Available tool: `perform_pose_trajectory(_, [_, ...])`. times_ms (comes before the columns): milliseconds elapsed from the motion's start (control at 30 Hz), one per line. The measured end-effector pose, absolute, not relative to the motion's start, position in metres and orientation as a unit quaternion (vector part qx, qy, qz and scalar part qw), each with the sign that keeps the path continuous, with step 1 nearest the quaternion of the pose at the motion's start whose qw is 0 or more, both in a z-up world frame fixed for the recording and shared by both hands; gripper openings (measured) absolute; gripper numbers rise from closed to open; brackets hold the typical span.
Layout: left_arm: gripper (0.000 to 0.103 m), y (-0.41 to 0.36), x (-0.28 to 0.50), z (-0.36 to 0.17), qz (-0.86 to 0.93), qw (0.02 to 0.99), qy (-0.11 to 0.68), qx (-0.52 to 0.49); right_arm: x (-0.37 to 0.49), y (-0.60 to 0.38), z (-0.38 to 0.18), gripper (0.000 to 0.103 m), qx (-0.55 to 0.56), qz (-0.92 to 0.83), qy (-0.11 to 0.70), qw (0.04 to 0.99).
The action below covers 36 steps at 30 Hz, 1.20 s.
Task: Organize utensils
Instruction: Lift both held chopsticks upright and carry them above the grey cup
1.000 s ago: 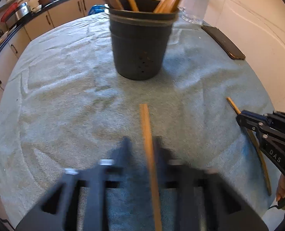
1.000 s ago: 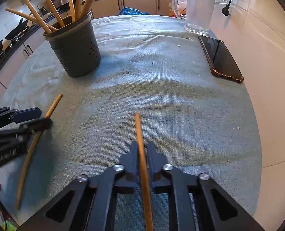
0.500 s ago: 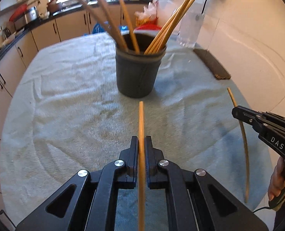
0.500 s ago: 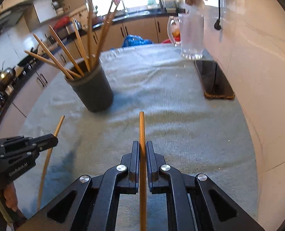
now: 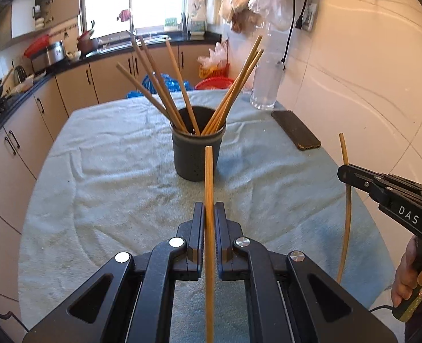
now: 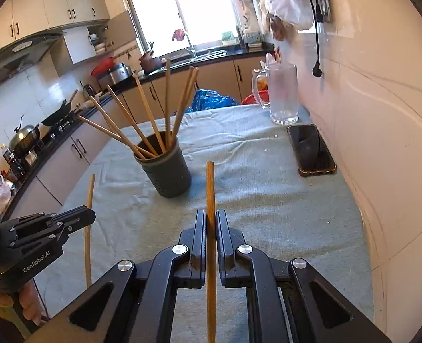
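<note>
My left gripper (image 5: 209, 208) is shut on a wooden chopstick (image 5: 209, 183) that sticks out ahead of the jaws, above the table. My right gripper (image 6: 210, 214) is shut on a second wooden chopstick (image 6: 210, 188) in the same way. A dark grey perforated utensil holder (image 5: 197, 154) (image 6: 166, 171) stands upright on the cloth ahead of both, with several chopsticks fanned out of it. In the left wrist view the right gripper (image 5: 343, 173) shows at the right edge with its chopstick (image 5: 346, 214). The left gripper (image 6: 89, 217) shows at the left of the right wrist view.
A pale green towel (image 5: 111, 177) (image 6: 268, 200) covers the table. A phone (image 5: 295, 133) (image 6: 312, 150) lies near the wall, with a glass jug (image 5: 266, 85) (image 6: 282, 94) behind it. Kitchen counters and cabinets (image 5: 19, 131) run along the left and back. A tiled wall (image 6: 382, 114) borders the right.
Both grippers have risen from the cloth with their chopsticks and tipped up. The holder now sits farther off and lower in both views, and the window and cabinets have come into view.
</note>
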<state>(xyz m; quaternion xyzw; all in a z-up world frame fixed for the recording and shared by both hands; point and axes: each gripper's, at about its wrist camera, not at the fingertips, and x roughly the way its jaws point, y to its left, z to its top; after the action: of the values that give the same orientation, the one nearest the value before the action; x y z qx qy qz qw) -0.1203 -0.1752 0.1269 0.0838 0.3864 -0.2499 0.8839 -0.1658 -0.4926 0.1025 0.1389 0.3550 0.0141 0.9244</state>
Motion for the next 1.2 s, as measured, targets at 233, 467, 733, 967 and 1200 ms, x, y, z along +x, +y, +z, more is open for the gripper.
perform_pose_trajectory(233, [0.006,-0.171,-0.128,0.132,-0.243,0.892,0.372,0.080,-0.177,-0.488,0.111,0.007,0.136,0.013,0.341,0.930])
perform_pose_trajectory(467, [0.006,-0.164,-0.138,0.136,-0.230,0.902,0.359,0.073,-0.187,-0.485,0.118,0.007,0.135,0.012,0.328,0.935])
perform_pose_trajectory(733, [0.006,-0.158,-0.144,0.141,-0.225,0.906,0.352,0.068,-0.191,-0.485,0.119,0.007,0.144,0.008,0.320,0.936])
perform_pose_trajectory(967, [0.006,-0.153,-0.147,0.147,-0.228,0.906,0.352,0.056,-0.193,-0.485,0.123,0.007,0.148,0.005,0.315,0.938])
perform_pose_trajectory(1200, [0.006,-0.148,-0.150,0.151,-0.230,0.908,0.347,0.046,-0.194,-0.480,0.127,0.007,0.149,0.003,0.311,0.939])
